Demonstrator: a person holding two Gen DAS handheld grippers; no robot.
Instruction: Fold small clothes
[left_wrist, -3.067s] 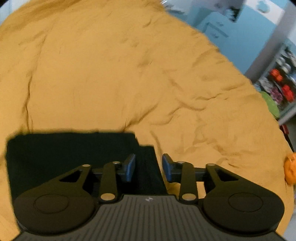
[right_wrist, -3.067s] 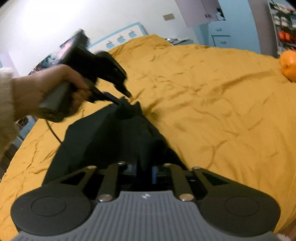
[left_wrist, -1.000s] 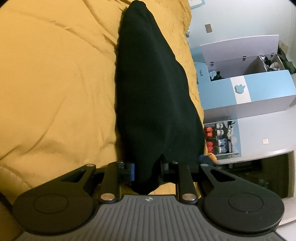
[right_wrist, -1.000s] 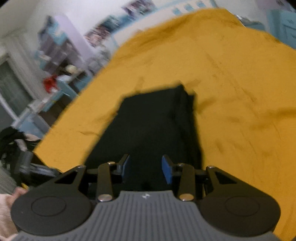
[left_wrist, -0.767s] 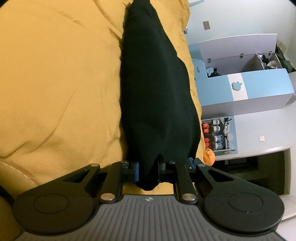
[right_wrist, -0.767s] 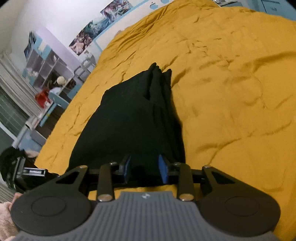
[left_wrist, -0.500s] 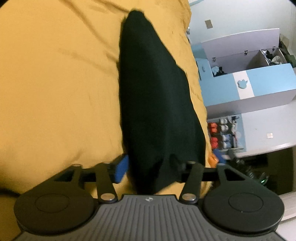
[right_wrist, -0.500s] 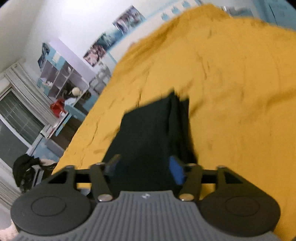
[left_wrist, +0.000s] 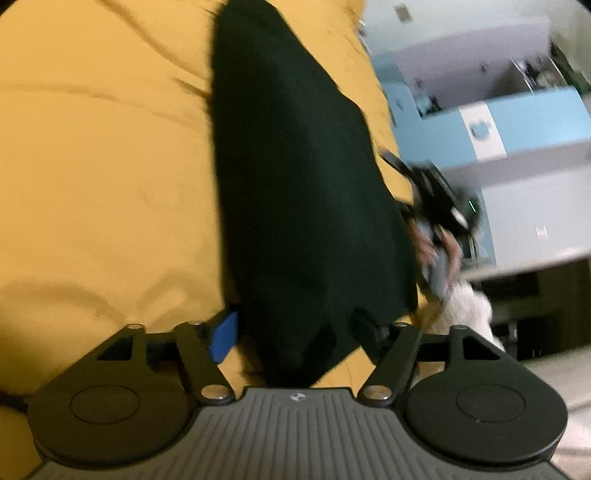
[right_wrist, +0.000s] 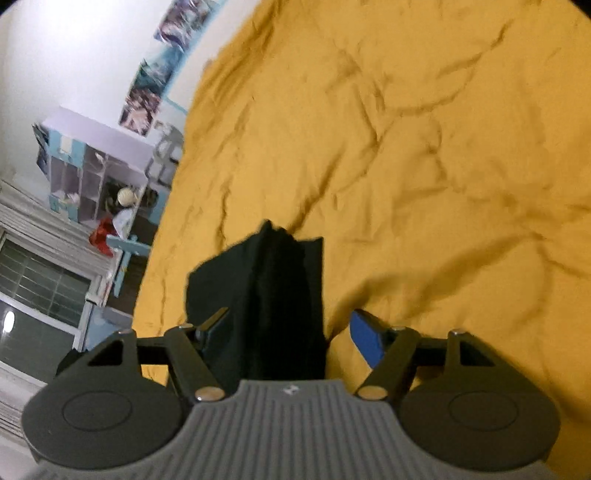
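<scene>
Left gripper (left_wrist: 295, 332): your fingers now stand wide apart; a second ago they were clamped on the cloth's near end. The blue pad (left_wrist: 223, 334) sits clear of the fabric at lower left.
Black garment (left_wrist: 295, 177): it lies as a long narrow fold on the yellow bedspread (left_wrist: 103, 147), running from the top centre of the left view down to between your spread fingers, its near tip loose.
Right gripper (right_wrist: 288, 332): also spread wide now, where 0.8 s ago it was pinched in on the cloth.
Garment in the right view (right_wrist: 273, 295): a dark, bunched, folded stack at lower centre, between the fingers, resting on the bedspread (right_wrist: 424, 166).
Other hand (left_wrist: 436, 251): blurred at the right of the left view, beside the garment's edge.
</scene>
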